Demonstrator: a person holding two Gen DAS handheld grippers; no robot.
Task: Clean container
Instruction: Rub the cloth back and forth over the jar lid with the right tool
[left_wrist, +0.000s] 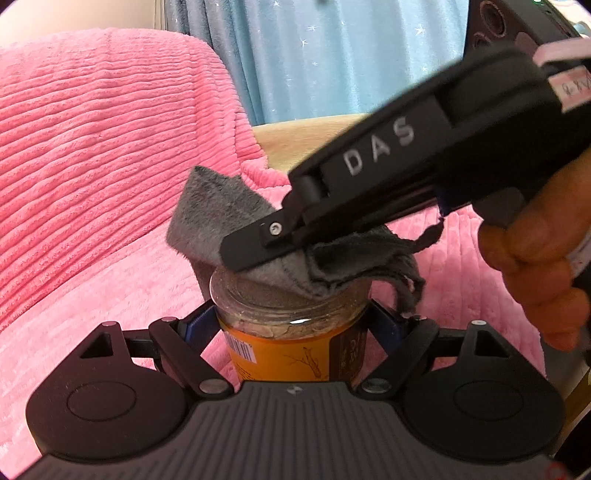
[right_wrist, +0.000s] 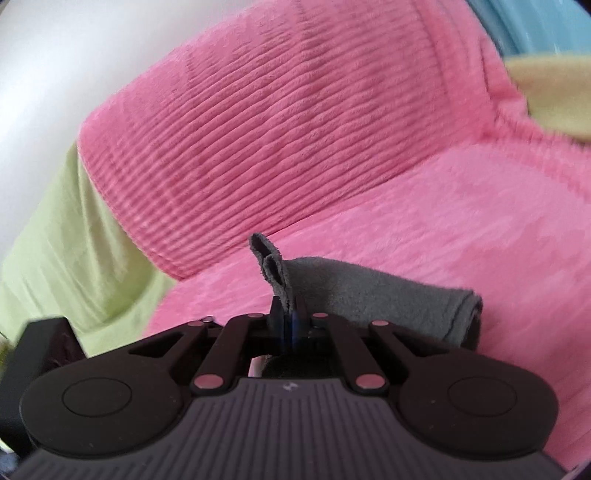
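A glass jar (left_wrist: 288, 325) with an orange label and an open mouth stands upright, and my left gripper (left_wrist: 291, 321) is shut on its sides just below the rim. A grey cloth (left_wrist: 236, 218) is bunched over the jar's mouth, part of it pushed inside. The right gripper (left_wrist: 258, 247) comes in from the upper right, tilted down, its fingers pinching that cloth at the jar's rim. In the right wrist view the right gripper (right_wrist: 288, 314) is shut on a fold of the grey cloth (right_wrist: 388, 299); the jar is hidden there.
A pink ribbed blanket (left_wrist: 92, 166) covers the surface and a raised mound behind the jar. A blue star-print curtain (left_wrist: 332, 55) hangs at the back. A hand (left_wrist: 535, 251) holds the right gripper's handle. Green fabric (right_wrist: 66, 240) lies at the left.
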